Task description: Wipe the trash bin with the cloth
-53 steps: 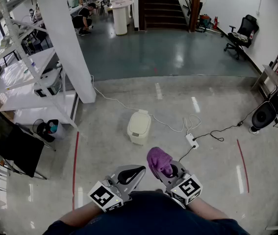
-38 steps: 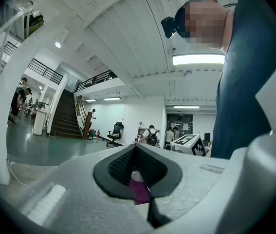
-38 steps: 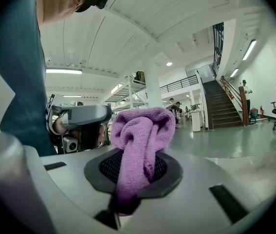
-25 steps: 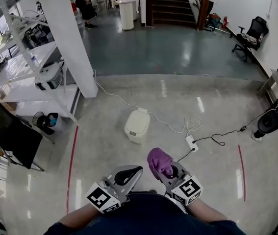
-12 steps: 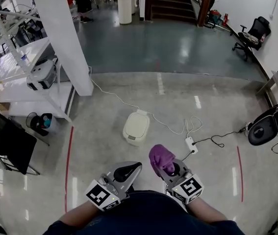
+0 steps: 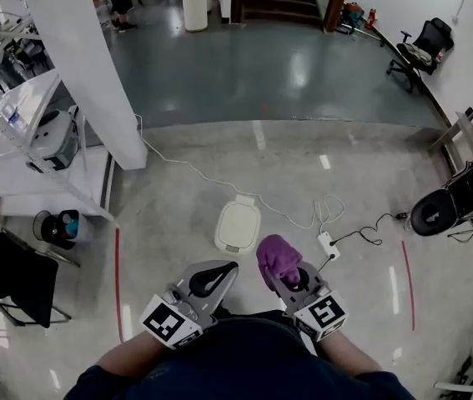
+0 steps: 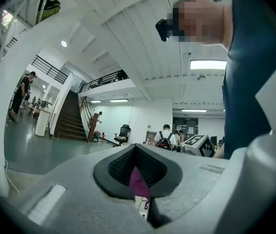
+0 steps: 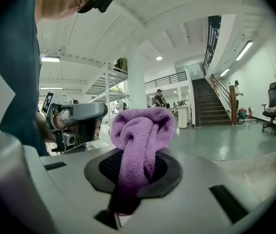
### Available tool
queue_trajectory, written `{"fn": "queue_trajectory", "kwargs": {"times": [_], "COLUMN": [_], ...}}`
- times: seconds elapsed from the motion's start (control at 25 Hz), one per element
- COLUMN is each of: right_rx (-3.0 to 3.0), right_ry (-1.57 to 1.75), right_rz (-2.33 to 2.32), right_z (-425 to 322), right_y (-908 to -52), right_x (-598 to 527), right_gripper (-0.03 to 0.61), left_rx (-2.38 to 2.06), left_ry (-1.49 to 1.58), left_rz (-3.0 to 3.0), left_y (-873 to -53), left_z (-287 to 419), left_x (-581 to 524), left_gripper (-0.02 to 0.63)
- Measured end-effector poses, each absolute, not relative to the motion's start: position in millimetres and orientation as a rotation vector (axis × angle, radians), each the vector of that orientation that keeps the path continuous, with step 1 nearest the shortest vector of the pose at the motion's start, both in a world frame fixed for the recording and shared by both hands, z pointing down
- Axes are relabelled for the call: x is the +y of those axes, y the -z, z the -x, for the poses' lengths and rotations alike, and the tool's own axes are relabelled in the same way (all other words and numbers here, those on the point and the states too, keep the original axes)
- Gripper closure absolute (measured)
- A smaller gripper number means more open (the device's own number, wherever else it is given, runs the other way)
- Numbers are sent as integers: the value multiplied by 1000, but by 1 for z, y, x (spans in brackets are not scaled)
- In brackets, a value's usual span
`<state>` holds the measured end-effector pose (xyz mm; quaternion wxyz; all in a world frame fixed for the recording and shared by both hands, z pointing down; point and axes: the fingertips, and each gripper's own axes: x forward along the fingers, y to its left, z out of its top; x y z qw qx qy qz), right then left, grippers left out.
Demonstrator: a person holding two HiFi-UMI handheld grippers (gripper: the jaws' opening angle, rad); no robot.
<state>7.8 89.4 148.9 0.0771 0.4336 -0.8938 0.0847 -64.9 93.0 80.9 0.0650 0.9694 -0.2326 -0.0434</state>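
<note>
A cream trash bin point(image 6: 238, 227) with its lid shut stands on the concrete floor, a short way ahead of both grippers. My right gripper point(image 6: 281, 275) is shut on a bunched purple cloth point(image 6: 277, 257), held near my body; in the right gripper view the cloth point(image 8: 141, 130) bulges up out of the jaws. My left gripper point(image 6: 222, 269) is shut with nothing in it, level with the right one and just left of it. It also shows in the right gripper view as the left gripper point(image 8: 77, 118). In the left gripper view the jaws meet, with only a purple sliver behind them.
A white power strip point(image 6: 328, 243) and its cables lie right of the bin. A white pillar point(image 6: 77, 65) and shelving point(image 6: 11, 115) stand at the left, with a small black bucket point(image 6: 56, 226). A black fan point(image 6: 438, 210) sits at the right. Red floor lines point(image 6: 118, 282) flank the area.
The head view has moved forward, so the bin sits nearer the grippers and lower in the frame. Both grippers keep their pose, the cloth still in the right one.
</note>
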Motion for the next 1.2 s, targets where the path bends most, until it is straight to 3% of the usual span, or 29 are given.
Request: {"fn": "queue_trajectory", "kwargs": {"times": [0.6, 1.2], "right_rx": [-2679, -2645], "right_ry": [-300, -346], "right_rz": [-1254, -1221], "right_z": [-36, -84], "right_y": [-163, -245], "right_x": [-6, -69], "right_gripper": [511, 511], "left_rx": [-737, -849], "left_ry": [85, 56], "left_rz": [-2826, -2767], "left_y": [-103, -169], "left_z": [39, 15], "left_x": [6, -54], "left_gripper": [615, 615]}}
